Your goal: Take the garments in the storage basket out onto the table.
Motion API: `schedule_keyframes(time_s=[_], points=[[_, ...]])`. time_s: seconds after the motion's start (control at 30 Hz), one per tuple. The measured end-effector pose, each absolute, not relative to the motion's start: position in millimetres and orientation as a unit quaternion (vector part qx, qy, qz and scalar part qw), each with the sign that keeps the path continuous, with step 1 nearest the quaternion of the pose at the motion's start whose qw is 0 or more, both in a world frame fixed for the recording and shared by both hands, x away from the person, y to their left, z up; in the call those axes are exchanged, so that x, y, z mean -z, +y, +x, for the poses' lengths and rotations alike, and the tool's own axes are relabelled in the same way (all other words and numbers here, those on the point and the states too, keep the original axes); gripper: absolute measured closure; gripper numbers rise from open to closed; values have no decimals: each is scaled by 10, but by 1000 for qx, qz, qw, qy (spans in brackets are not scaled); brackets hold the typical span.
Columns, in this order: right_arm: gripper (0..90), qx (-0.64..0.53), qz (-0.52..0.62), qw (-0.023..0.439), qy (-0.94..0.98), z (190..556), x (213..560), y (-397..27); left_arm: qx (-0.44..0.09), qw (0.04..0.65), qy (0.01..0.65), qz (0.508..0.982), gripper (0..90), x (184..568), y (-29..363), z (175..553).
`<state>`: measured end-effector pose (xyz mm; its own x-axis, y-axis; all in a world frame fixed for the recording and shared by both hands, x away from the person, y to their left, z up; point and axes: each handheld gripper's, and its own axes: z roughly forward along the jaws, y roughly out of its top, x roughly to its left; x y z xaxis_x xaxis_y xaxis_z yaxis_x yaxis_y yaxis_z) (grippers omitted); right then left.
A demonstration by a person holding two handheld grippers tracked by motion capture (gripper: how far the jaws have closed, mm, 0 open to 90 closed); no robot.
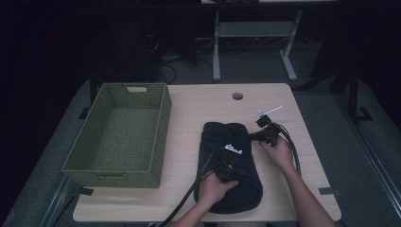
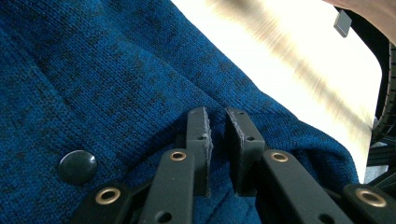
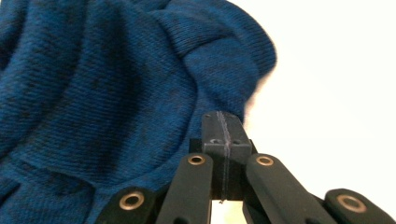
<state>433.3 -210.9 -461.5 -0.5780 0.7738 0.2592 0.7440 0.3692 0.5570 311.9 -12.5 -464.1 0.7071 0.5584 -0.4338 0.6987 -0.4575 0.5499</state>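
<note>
Room: dark around a light wood table [image 1: 198, 109], with desk legs and cables behind it on grey floor.
Table: a round cable hole [image 1: 237, 96] near the far edge; bare wood to the far side and right of the sweater.
Basket: the green woven basket [image 1: 158, 127] sits on the table's left part, a handle slot in its far wall, nothing inside it.
Sweater: the dark blue knit sweater [image 1: 213, 137] lies bunched at the table's middle, reaching close to the near edge; a dark snap button [image 2: 77, 166] shows on it in the left gripper view.
Left gripper [image 2: 217, 135]: low on the sweater, jaws almost together with a narrow gap; a fold of knit lies by the tips, but I cannot tell whether it is pinched.
Right gripper [image 3: 222, 128]: jaws fully closed, pad on pad, at the sweater's right edge; nothing visible between them.
Writing: no brand or label can be read.
Free room: a strip of wood separates basket and sweater; the right gripper has open table to its right.
</note>
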Motion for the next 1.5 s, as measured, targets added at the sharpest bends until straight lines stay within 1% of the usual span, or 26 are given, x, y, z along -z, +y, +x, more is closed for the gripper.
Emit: schedule_keyframes(time_s=[0.03, 0.07, 0.1, 0.13, 0.2, 0.23, 0.27, 0.3, 0.37, 0.53, 0.67, 0.83, 0.87, 0.97, 1.0, 1.07, 1.1, 1.17, 1.27, 1.5], points=[[900, -324, 459, 23, 827, 4333, 4615, -2109, 96, 366, 370, 848, 794, 4641, -125, 3119], [900, -322, 460, 22, 827, 4322, 4607, -2112, 96, 374, 367, 847, 764, 4623, -118, 3115], [900, -322, 460, 22, 827, 4322, 4607, -2112, 96, 374, 367, 847, 754, 4623, -118, 3115], [899, -325, 451, 29, 831, 4283, 4565, -2108, 85, 380, 360, 847, 752, 4560, -75, 3106], [899, -327, 450, 28, 830, 4264, 4540, -2106, 85, 391, 364, 841, 752, 4495, -19, 3111], [899, -336, 440, 29, 832, 4210, 4462, -2112, 81, 397, 366, 838, 752, 4461, 12, 3114], [899, -342, 437, 24, 831, 4180, 4430, -2109, 69, 402, 367, 836, 752, 4382, 104, 3129], [899, -347, 433, 22, 832, 4156, 4410, -2102, 69, 402, 367, 836, 752, 4382, 104, 3129], [898, -352, 419, 5, 837, 4075, 4361, -2056, 54, 404, 377, 832, 751, 4311, 264, 3152], [897, -352, 399, -6, 847, 3949, 4355, -1964, 47, 392, 402, 826, 742, 4349, 496, 3205], [894, -338, 389, -24, 857, 3879, 4451, -1898, 50, 375, 418, 826, 725, 4455, 669, 3230], [871, -374, 405, -23, 834, 3899, 4383, -1956, 55, 367, 422, 827, 721, 4523, 715, 3214], [856, -395, 412, -13, 821, 3964, 4295, -1943, 58, 366, 424, 826, 719, 4557, 714, 3214], [855, -411, 414, -15, 812, 4027, 4271, -1868, 60, 368, 425, 825, 719, 4579, 722, 3214], [851, -400, 410, -25, 819, 4096, 4297, -1753, 61, 369, 426, 824, 720, 4589, 722, 3211], [853, -397, 407, -20, 822, 4116, 4324, -1686, 60, 369, 425, 824, 720, 4600, 724, 3200], [857, -385, 402, -25, 830, 4145, 4393, -1574, 61, 371, 424, 824, 721, 4607, 729, 3188], [861, -371, 399, -25, 838, 4162, 4471, -1503, 61, 371, 422, 825, 721, 4614, 734, 3174], [875, -367, 401, -32, 839, 4172, 4551, -1482, 64, 377, 423, 822, 722, 4627, 749, 3146], [891, -354, 391, -31, 849, 4121, 4560, -1486, 68, 381, 420, 821, 723, 4639, 742, 3077]])
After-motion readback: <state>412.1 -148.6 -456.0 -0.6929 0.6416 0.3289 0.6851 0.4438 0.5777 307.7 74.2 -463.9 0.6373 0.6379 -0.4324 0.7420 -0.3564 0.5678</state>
